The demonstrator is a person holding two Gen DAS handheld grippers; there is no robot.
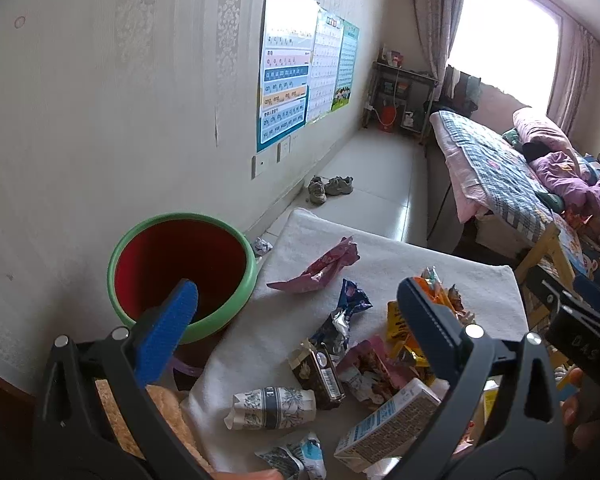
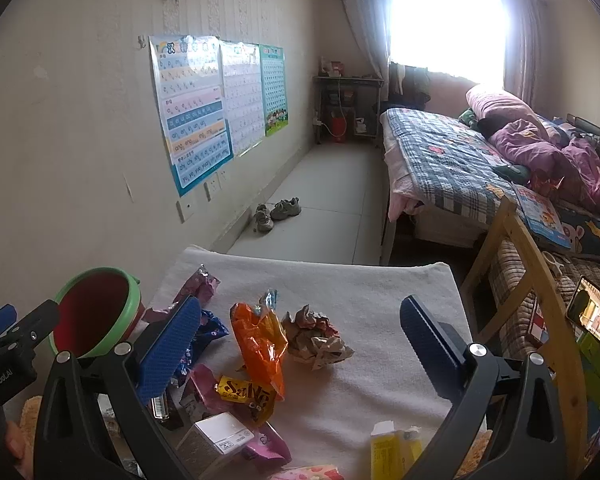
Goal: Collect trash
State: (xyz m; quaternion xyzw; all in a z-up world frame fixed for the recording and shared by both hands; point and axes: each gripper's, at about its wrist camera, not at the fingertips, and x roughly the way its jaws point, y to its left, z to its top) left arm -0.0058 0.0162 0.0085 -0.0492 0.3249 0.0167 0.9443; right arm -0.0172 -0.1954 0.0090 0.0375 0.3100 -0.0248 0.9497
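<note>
Blue-padded left gripper (image 1: 300, 308), right gripper (image 2: 300, 332) fingers wide, empty.

Both cameras sit low and close over the near edge of a towel-covered table (image 2: 380, 312), each looking forward between its own two fingers along the towel towards the far edge, the floor and the bright window (image 2: 444, 20). The left wrist view stands nearer the left edge, with the green-rimmed bin (image 1: 180, 272) large beside it; the right wrist view sits further right. They share the towel, the bin, the wrappers, the wall posters (image 1: 288, 68), the shoes (image 2: 276, 212) and the bed (image 2: 452, 160).
</note>
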